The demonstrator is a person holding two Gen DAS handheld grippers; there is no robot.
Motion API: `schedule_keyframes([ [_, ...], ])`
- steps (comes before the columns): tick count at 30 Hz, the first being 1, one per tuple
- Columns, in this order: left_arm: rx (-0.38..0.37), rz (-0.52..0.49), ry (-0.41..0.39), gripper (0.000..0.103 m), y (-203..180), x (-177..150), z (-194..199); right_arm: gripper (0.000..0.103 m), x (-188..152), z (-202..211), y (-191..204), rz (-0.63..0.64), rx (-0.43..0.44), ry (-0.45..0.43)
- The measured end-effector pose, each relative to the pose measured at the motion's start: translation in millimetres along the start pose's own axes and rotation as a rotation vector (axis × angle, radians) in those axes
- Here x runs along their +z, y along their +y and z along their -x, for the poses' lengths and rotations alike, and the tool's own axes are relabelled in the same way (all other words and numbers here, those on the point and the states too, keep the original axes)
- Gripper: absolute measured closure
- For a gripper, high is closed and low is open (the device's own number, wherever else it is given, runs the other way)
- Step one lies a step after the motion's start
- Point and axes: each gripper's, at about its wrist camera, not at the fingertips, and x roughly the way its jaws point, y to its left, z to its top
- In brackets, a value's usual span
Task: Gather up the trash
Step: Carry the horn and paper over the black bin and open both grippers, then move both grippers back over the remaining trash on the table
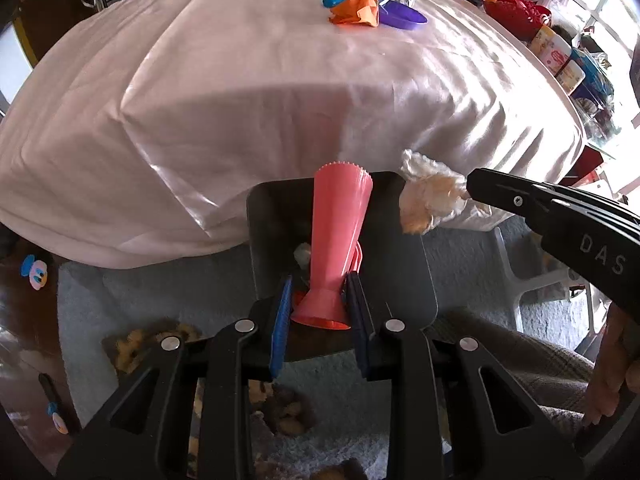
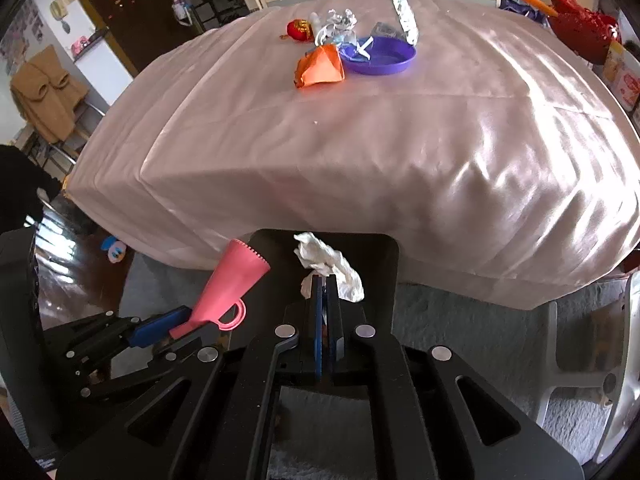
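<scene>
- The left tongs (image 1: 318, 300) are pinching a pink plastic scoop (image 1: 340, 240) near its narrow end, blue pads (image 1: 280, 320) pressed to either side of it; its wide toothed mouth points away toward the table.
- From the right wrist view that same scoop (image 2: 236, 280) sits off to the left, tilted, with a small ring handle (image 2: 234, 316) hanging from its underside.
- The right tongs (image 2: 325, 280) are pressed together on a crumpled white tissue (image 2: 332, 264), which bulges out past the tips.
- In the left wrist view the tissue (image 1: 432, 196) shows some brownish staining and hangs from the black tip of the right tongs (image 1: 474, 188).
- Both pieces of trash are held over a dark, square-cornered bin (image 1: 400, 264) that stands on the grey carpet (image 1: 160, 300) just in front of the table edge; something pale already lies inside it.
- The table (image 2: 360, 160) is covered with a shiny pinkish cloth.
- At its far side lie more bits: an orange crumpled wrapper (image 2: 320, 68), a purple dish (image 2: 380, 58), a red round ornament (image 2: 300, 30) and some clear crinkled plastic (image 2: 340, 22).
- A cartoon duck toy (image 1: 35, 272) lies on the dark wooden floor to the left of the carpet.
</scene>
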Motion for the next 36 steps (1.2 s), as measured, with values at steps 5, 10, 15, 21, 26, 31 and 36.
schedule_keyframes([
  [5,-0.016,0.005,0.002,0.068,0.2,2.8,-1.5,0.098,1.8,-5.0,-0.8,-0.004,0.001,0.017],
  [10,0.007,0.001,-0.017,0.054,0.3,3.4,1.8,0.060,3.5,-4.7,-7.7,-0.033,-0.007,0.016],
  [15,0.020,0.007,-0.035,0.044,2.4,5.4,7.3,0.034,5.8,2.8,-11.3,-0.042,-0.005,-0.014],
  [21,0.028,0.018,-0.064,0.020,5.9,7.9,13.9,0.011,12.1,14.3,-20.5,-0.061,-0.068,-0.071],
  [26,0.026,0.022,-0.084,0.016,7.2,14.7,19.9,0.011,20.9,24.1,-37.7,-0.090,-0.075,-0.101],
  [31,0.044,0.029,-0.121,0.012,10.9,37.3,34.7,0.010,38.5,44.1,-57.4,-0.156,-0.071,-0.159],
  [36,0.092,0.010,-0.167,0.011,8.2,71.5,48.6,0.011,68.1,57.9,-64.1,-0.170,-0.089,-0.210],
])
